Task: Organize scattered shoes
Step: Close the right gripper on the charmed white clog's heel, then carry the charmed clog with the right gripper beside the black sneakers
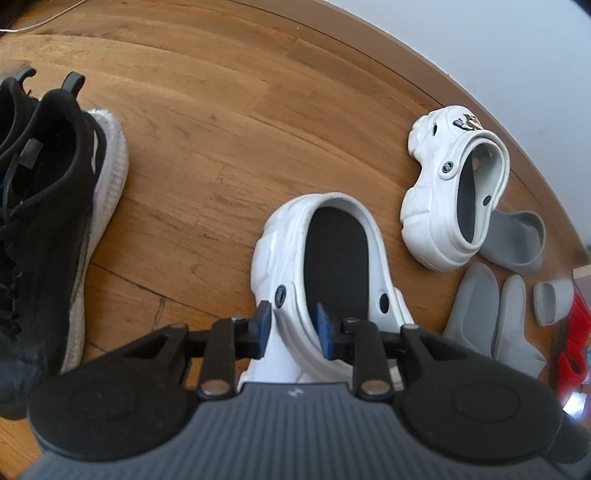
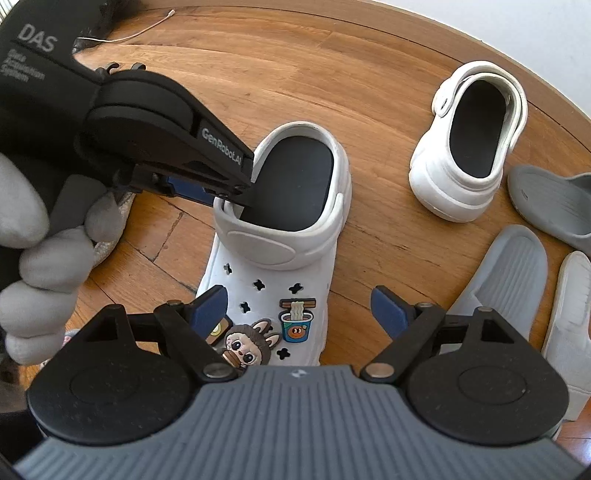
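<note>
A white clog [image 1: 273,236] with charms on its toe stands on the wooden floor [image 1: 207,122]. My left gripper [image 1: 294,328] is shut on its left side rim, one blue pad outside and one inside the opening. In the right wrist view, the left gripper [image 2: 225,192] grips that rim, held by a gloved hand [image 2: 37,240]. My right gripper [image 2: 299,310] hangs open over the clog's toe [image 2: 258,295], touching nothing. The matching white clog [image 1: 454,192] [image 2: 469,147] sits apart, farther right.
Black sneakers with white soles [image 1: 48,221] lie to the left. Grey slippers [image 1: 517,236] [image 2: 506,273] and a paler one [image 2: 569,314] lie at the right, beside a red item [image 1: 576,343]. A white wall [image 1: 498,44] borders the floor behind. A thin cable [image 2: 140,29] lies far off.
</note>
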The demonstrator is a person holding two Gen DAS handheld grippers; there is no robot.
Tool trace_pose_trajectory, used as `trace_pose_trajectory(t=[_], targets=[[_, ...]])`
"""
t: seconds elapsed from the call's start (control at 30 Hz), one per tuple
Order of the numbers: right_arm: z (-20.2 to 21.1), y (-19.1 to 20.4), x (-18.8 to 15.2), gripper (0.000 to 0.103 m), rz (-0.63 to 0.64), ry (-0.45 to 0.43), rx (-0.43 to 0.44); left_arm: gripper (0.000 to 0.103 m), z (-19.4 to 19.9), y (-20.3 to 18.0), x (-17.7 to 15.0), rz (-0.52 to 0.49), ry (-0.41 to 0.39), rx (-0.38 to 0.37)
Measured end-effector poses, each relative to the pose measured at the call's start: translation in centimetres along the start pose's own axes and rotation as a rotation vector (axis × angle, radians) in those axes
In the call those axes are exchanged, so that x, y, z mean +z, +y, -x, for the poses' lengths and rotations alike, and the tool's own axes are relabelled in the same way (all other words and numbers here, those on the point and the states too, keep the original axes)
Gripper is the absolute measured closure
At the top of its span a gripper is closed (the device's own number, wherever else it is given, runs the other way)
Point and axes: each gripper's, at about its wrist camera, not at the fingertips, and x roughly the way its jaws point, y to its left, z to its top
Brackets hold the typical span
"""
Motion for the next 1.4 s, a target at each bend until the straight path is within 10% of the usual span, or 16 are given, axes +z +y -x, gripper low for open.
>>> trace_pose_trajectory(t=[0.33,1.4], targets=[[-0.4,0.5,0.2,0.018,0.001,0.005,-0.012,0.058,1.6,2.1,-0.6,0.057,-0.011,-0.055],[-5.3,0.8,1.6,0.011,-0.167,0.051,0.026,0.053,4.3,11.2,-5.8,0.153,0.017,0.032]])
